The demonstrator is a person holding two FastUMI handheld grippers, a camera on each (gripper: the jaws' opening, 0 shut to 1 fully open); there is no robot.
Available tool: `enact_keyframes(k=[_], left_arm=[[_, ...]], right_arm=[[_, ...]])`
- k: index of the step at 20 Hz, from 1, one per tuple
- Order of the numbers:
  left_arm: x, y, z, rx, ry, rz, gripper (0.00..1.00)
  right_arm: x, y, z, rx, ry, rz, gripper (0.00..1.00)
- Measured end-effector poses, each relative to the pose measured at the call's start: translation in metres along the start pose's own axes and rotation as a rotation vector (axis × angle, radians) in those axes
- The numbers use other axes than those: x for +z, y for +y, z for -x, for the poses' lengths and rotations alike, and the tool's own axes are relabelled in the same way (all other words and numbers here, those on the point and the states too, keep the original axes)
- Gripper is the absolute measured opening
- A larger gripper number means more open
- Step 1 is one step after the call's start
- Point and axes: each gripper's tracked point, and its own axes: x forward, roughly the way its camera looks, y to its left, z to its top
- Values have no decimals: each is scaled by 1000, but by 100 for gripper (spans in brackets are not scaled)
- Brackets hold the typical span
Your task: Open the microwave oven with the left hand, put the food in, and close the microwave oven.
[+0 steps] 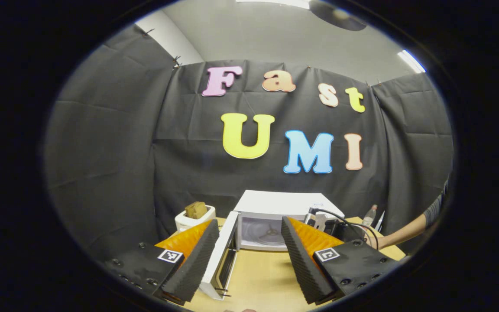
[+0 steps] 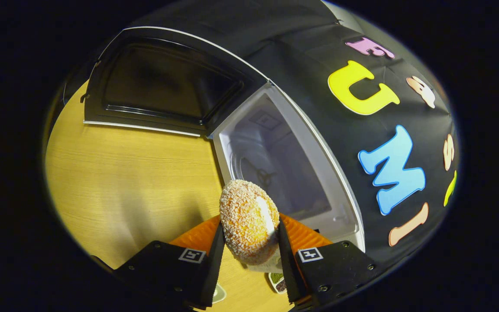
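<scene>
In the right gripper view the right gripper (image 2: 249, 242) is clamped on the food (image 2: 248, 221), a rounded orange piece coated in pale crumbs, both fingers pressing its sides. Its long axis runs up out of the fingers, toward the microwave oven (image 2: 301, 143). Just beyond it the oven's cavity (image 2: 275, 169) stands open, a glass turntable (image 2: 254, 173) showing inside with nothing on it. The door (image 2: 158, 86) is swung wide over the wooden counter (image 2: 128, 173), dark window facing the camera.

In the left gripper view the left gripper (image 1: 249, 255) is held with its fingers well apart, nothing between them, low over the counter (image 1: 258, 277). Ahead, the open door (image 1: 221, 255) reaches toward the camera beside the left finger. Behind it sits the white oven (image 1: 284, 203); the right gripper (image 1: 332, 225), cabled, is at its front right with a forearm (image 1: 405, 234) behind. A small white box (image 1: 186, 221) holding something brown (image 1: 196, 209) stands left of the oven, and a bottle (image 1: 369, 215) stands on its far right.
</scene>
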Motion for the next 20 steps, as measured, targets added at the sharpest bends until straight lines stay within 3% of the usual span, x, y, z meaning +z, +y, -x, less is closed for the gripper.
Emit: enact_keyframes(k=[9,20], left_arm=[[-4,31,11,38,2,-2,94],[-34,68,17,111,91,-5,96]], right_arm=[[11,-15,-48,-107,3,165,63],[26,-28,-122,-179,2,261,63]])
